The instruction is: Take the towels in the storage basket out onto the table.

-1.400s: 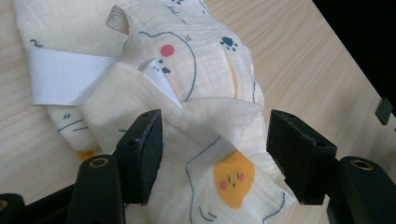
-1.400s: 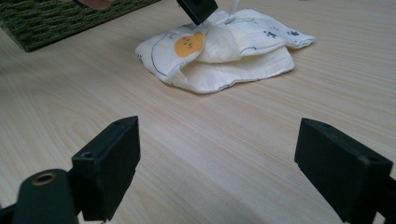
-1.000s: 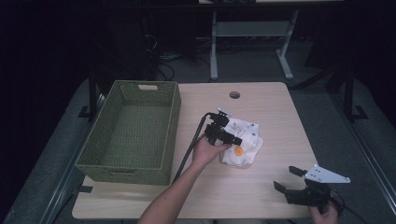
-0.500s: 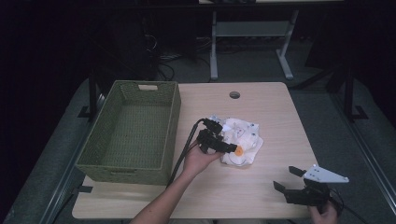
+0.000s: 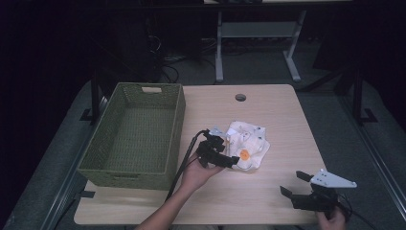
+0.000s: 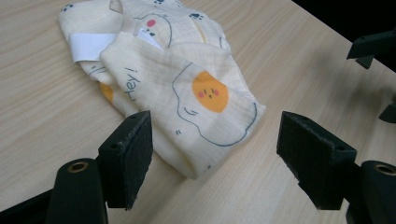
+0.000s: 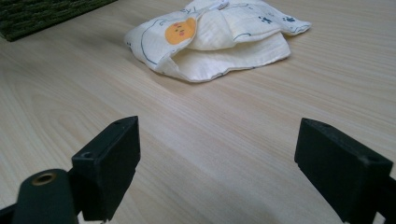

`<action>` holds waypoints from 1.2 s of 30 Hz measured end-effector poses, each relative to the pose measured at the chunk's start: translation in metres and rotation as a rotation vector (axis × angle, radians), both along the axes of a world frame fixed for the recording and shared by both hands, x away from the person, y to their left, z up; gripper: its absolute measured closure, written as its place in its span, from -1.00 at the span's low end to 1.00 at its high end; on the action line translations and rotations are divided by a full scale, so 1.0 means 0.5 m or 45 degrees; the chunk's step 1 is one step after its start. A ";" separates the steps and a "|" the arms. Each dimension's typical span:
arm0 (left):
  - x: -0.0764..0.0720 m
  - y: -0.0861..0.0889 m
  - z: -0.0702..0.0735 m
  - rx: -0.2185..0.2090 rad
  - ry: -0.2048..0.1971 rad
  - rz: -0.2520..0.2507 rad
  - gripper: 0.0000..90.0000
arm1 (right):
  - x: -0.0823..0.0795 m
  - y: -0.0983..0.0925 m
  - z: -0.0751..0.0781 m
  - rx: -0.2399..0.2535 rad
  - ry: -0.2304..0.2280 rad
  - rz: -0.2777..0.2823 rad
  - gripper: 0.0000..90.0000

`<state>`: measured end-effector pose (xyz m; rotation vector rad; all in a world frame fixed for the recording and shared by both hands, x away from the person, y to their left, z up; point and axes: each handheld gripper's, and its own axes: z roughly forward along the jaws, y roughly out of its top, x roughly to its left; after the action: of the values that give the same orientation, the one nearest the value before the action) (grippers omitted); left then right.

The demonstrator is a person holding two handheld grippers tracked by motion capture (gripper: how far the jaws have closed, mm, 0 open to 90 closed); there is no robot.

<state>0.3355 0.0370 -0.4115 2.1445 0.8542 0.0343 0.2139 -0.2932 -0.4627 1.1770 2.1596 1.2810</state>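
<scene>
My left gripper has its two black jaws standing wide apart, and they have just been opening further; the near corner of the crumpled cream muslin cloth printed with fried-egg faces lies between them, but neither pad presses on it. In the left gripper view the cloth's folded edge reaches down toward the gap, closer to the left-hand pad, with bare wood on either side. From above, I see this gripper low over the table at the cloth's near-left edge, my hand under it and its black cable trailing back toward me along the basket's side.

My right gripper is also spread open with nothing between its jaws, just bare tabletop. In the high view it sits near the front right corner of the light wooden table, well apart from the cloth, its grey three-cornered plate on top. Looking along it, I see the cloth farther up the table, bunched in loose layers with an orange yolk face on the left fold.

The cloth lies around the middle of the table, just right of the rectangular olive-green woven basket, which stands along the left side. A small round hole sits in the tabletop near the far edge.
</scene>
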 end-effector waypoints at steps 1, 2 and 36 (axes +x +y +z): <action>-0.004 0.001 -0.001 0.001 -0.001 -0.012 -0.40 | -0.001 0.000 0.000 -0.001 0.002 -0.001 -0.69; -0.007 0.002 -0.001 0.003 -0.005 -0.010 -0.40 | -0.001 -0.001 -0.001 -0.001 0.001 -0.001 -0.69; -0.106 0.062 -0.035 0.022 -0.094 -0.035 -0.40 | 0.001 -0.006 -0.007 -0.017 0.016 -0.033 -0.69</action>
<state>0.2825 0.0679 -0.4289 2.1569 0.7844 0.1061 0.2145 -0.2963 -0.4664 1.2069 2.1514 1.2493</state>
